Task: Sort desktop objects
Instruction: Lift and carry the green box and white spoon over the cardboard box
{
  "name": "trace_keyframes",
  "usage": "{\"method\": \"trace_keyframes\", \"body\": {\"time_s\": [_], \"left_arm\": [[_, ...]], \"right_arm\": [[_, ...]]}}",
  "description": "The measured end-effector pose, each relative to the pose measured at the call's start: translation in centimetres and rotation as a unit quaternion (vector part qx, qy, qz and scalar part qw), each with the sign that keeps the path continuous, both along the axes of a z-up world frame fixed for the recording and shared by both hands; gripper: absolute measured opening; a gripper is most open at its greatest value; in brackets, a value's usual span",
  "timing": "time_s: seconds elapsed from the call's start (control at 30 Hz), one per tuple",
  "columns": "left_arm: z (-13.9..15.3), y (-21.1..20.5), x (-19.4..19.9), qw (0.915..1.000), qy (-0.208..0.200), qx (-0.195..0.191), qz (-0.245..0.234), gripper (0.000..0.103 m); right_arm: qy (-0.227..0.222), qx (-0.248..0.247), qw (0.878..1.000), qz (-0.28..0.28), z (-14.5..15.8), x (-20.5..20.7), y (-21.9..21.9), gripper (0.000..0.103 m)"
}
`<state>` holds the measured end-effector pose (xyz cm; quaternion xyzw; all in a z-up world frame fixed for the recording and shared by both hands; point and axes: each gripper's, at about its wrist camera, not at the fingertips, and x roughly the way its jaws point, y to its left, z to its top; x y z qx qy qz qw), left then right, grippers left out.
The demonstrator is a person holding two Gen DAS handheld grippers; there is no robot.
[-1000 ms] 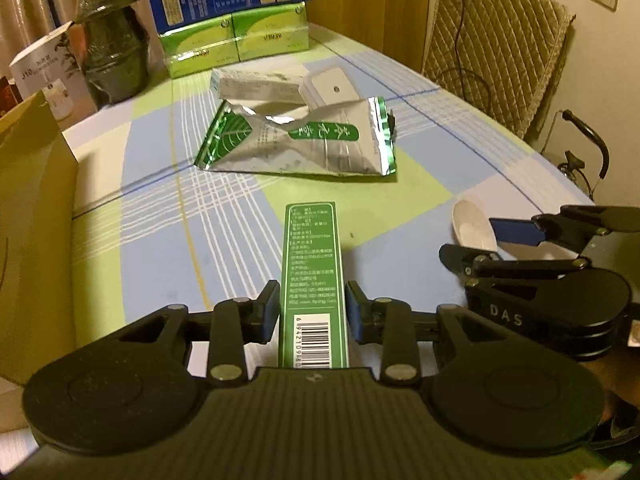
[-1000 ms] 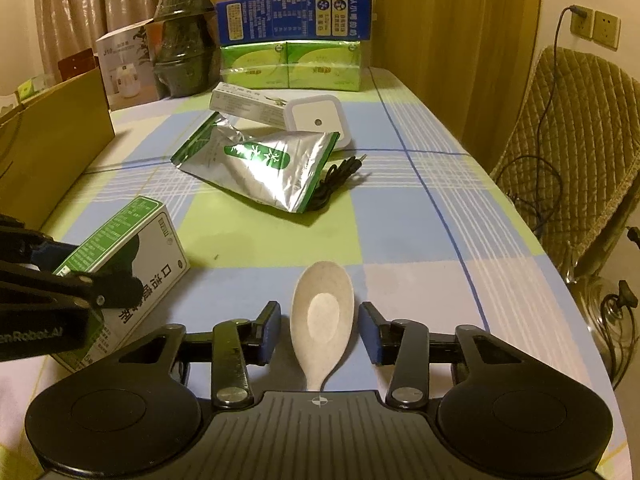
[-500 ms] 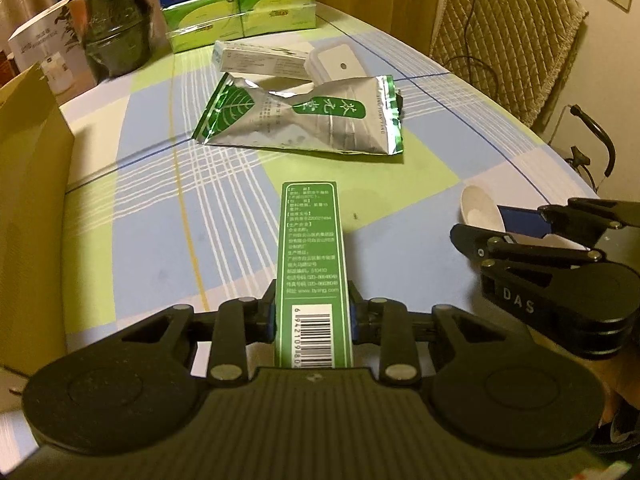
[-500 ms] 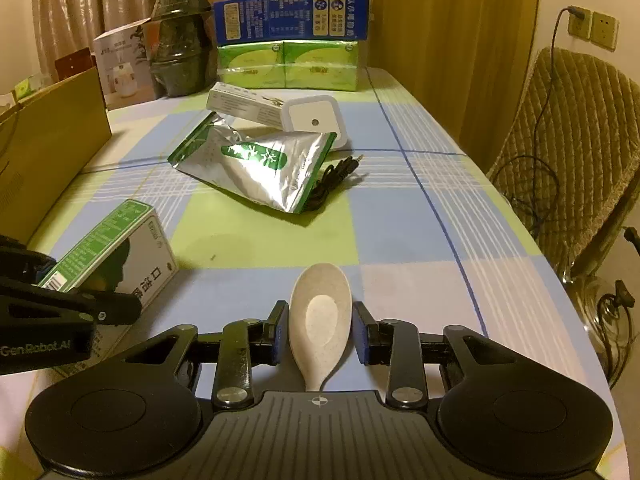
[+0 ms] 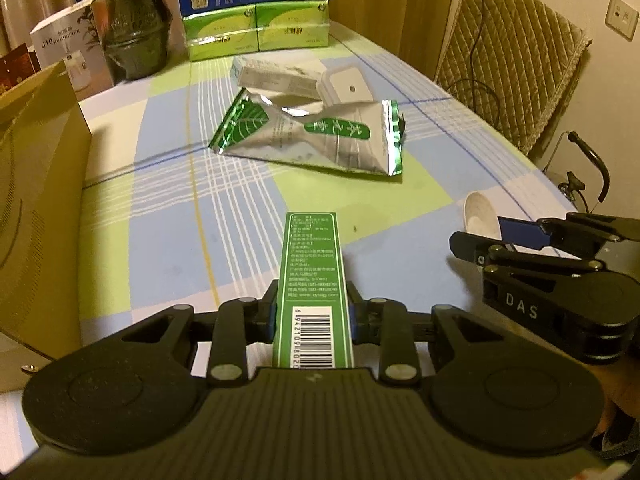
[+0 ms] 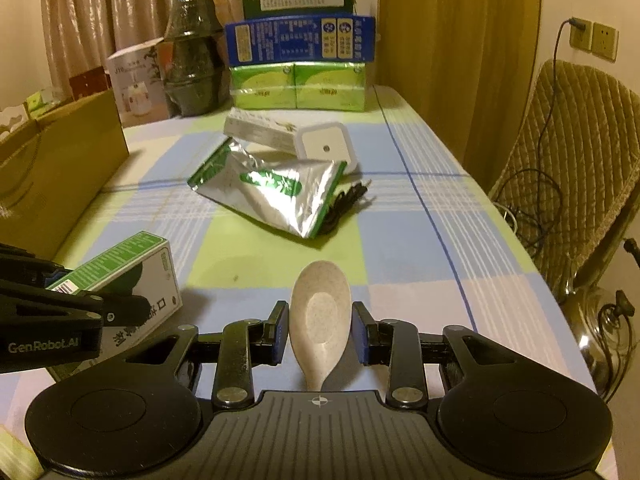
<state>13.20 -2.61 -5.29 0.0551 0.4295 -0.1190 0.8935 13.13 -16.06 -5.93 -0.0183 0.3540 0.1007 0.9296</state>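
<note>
A long green box (image 5: 312,256) with a barcode lies lengthwise between my left gripper's (image 5: 312,304) pads, and that gripper is shut on its near end. From the right wrist view the same box (image 6: 132,268) shows a white side with black print, with the left gripper (image 6: 92,292) clamped across it. A pale speckled spoon (image 6: 320,308) points bowl-forward between the pads of my right gripper (image 6: 320,320), which press on both its edges. In the left wrist view the spoon's bowl (image 5: 480,212) sticks out past the right gripper (image 5: 500,236).
A checked tablecloth (image 6: 400,240) covers the table. Mid-table lie a silver and green foil pouch (image 5: 316,140), a white carton (image 5: 276,76), a white square device (image 6: 326,148) and a black cable (image 6: 348,200). A cardboard box (image 5: 36,184) stands left, stacked packs (image 6: 300,88) behind, a chair (image 6: 580,152) right.
Both grippers went from open to shut, the left onto the green box and the right onto the spoon. The left view has tipped slightly, so the box looks a little raised.
</note>
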Motion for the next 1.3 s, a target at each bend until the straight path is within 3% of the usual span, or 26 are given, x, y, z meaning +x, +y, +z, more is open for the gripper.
{"method": "trace_keyframes", "body": {"time_s": [0.47, 0.87, 1.3], "left_arm": [[2.6, 1.1, -1.4, 0.9996, -0.024, -0.008, 0.012, 0.025], [6.6, 3.3, -3.2, 0.9974, -0.064, -0.015, 0.031, 0.025], [10.7, 8.1, -5.8, 0.9918, -0.104, -0.015, 0.073, 0.025]], "right_arm": [[-0.030, 0.012, 0.999, 0.017, 3.4, -1.0, 1.3, 0.030], [-0.064, 0.034, 0.996, 0.043, 7.3, -2.5, 3.8, 0.030], [-0.092, 0.045, 0.990, 0.100, 10.9, -3.7, 8.6, 0.030]]}}
